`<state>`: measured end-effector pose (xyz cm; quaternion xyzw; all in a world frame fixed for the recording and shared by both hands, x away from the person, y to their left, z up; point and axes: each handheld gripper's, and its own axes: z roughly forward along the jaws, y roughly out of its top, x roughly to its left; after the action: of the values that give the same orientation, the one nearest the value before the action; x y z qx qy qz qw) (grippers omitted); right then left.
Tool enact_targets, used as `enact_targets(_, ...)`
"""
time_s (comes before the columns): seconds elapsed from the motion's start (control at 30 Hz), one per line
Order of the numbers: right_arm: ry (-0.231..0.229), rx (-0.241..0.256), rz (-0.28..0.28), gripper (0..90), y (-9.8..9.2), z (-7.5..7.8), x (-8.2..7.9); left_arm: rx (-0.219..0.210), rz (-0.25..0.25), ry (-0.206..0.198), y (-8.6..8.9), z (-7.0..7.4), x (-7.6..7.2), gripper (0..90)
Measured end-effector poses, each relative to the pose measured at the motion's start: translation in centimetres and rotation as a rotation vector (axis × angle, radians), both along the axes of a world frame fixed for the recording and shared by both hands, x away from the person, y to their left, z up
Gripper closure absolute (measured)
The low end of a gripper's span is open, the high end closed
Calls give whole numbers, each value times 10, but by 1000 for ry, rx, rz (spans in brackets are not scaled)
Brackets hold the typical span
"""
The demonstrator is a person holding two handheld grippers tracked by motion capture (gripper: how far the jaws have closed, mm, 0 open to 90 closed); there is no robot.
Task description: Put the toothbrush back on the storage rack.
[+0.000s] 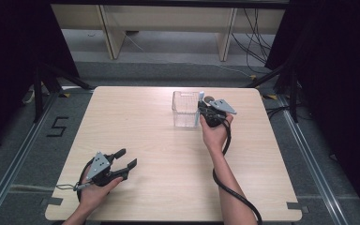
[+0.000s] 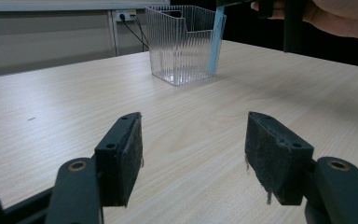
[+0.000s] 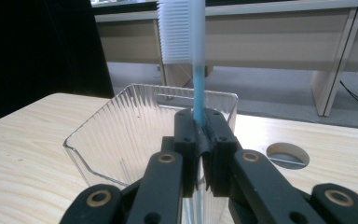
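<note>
Toothbrush (image 3: 196,70) upright in right claw (image 1: 201,111), just right of the ribbed bin (image 1: 184,108) at desk (image 1: 159,140) rear; left claw (image 1: 127,158) front-left, well apart.

Counter (image 1: 168,154): light wood-grain top, rounded corners, standing on grey floor. A round cable hole (image 3: 287,155) sits in the far right part of the top. One clear ribbed plastic bin (image 1: 185,109) stands upright on the counter, toward the far edge and right of centre, open at top.
</note>
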<state>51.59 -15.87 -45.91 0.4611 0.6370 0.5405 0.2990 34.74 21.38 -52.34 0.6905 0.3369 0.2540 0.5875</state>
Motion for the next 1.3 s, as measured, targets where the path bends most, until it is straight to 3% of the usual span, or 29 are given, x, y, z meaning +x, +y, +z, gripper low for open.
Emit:
enact_targets(0.2,5,5,-1,851,0,-3,-1,2,-1,0,0,0,0,364)
enact_targets(0.27,-9,-14,3,851,-1,-4,0,-1,0,1,0,0,0,364)
enact_targets(0.3,5,10,-10,850,0,-4,-1,-1,0,1,0,0,0,364)
enact_targets(0.37,-8,-18,5,847,-1,-4,0,-1,0,1,0,0,0,364)
enact_targets(0.63,5,8,-8,811,-1,-3,-1,-2,-1,1,0,0,0,364)
enact_targets(0.83,11,12,-14,746,-1,-4,-1,-1,-1,0,0,0,0,364)
enact_targets(0.87,-3,-10,-21,708,-2,-4,-1,-2,-1,1,0,0,0,364)
enact_targets(1.07,10,6,-35,607,-1,-3,-3,-2,-2,0,0,0,0,364)
enact_targets(1.1,-5,-6,-30,587,-2,-3,-2,-14,-8,-7,0,-1,1,364)
enact_targets(1.3,17,-29,-44,483,-1,0,-5,-3,-1,0,0,0,0,364)
